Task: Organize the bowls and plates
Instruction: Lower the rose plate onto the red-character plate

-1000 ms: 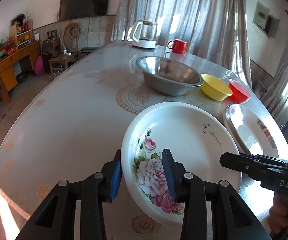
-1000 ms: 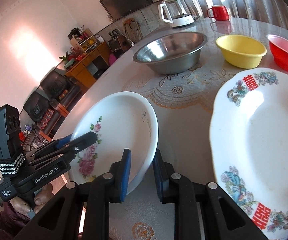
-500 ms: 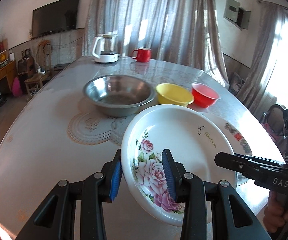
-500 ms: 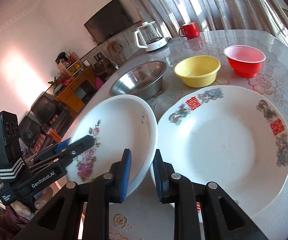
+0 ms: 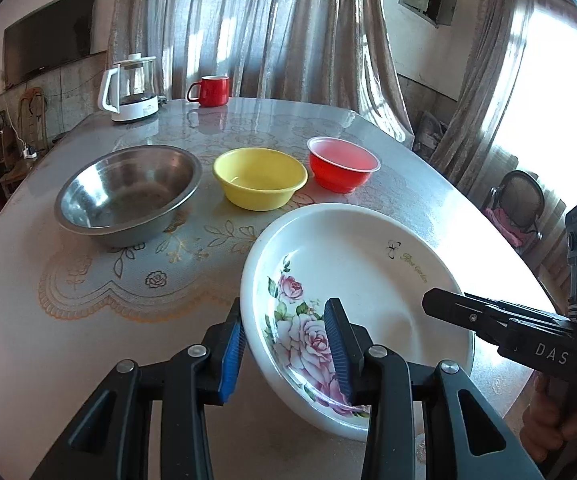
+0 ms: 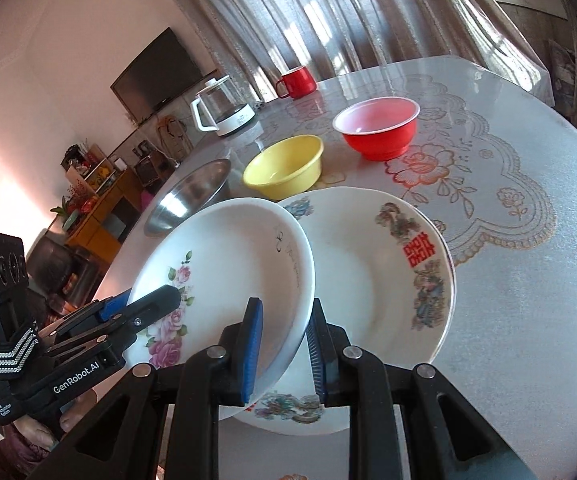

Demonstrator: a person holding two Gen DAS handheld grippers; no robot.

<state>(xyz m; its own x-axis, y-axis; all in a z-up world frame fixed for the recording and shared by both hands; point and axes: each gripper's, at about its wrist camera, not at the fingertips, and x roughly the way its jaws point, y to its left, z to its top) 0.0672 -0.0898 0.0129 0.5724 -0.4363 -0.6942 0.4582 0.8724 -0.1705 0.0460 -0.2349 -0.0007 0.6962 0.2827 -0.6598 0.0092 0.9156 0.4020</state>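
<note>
A white rose plate [image 5: 360, 280] hangs tilted in the air, held by both grippers. My left gripper [image 5: 284, 350] is shut on its near left rim, by the printed roses. My right gripper [image 6: 284, 344] is shut on the opposite rim of the rose plate [image 6: 228, 272]. Under it on the table lies a larger plate with red characters [image 6: 388, 292], its left part covered by the rose plate. The left wrist view hides that larger plate entirely. Each gripper shows in the other's view: the right gripper [image 5: 432, 306] and the left gripper [image 6: 152, 300].
Behind the plates stand a steel bowl [image 5: 128, 188], a yellow bowl [image 5: 260, 178] and a red bowl [image 5: 342, 164] in a row. A kettle [image 5: 130, 88] and a red mug [image 5: 210, 90] sit at the far edge of the round table [image 5: 48, 340]. A chair [image 5: 520, 204] stands off to the right.
Both grippers have carried the rose plate to the right, from beside the large plate to above its left part. The grip on both rims is unchanged.
</note>
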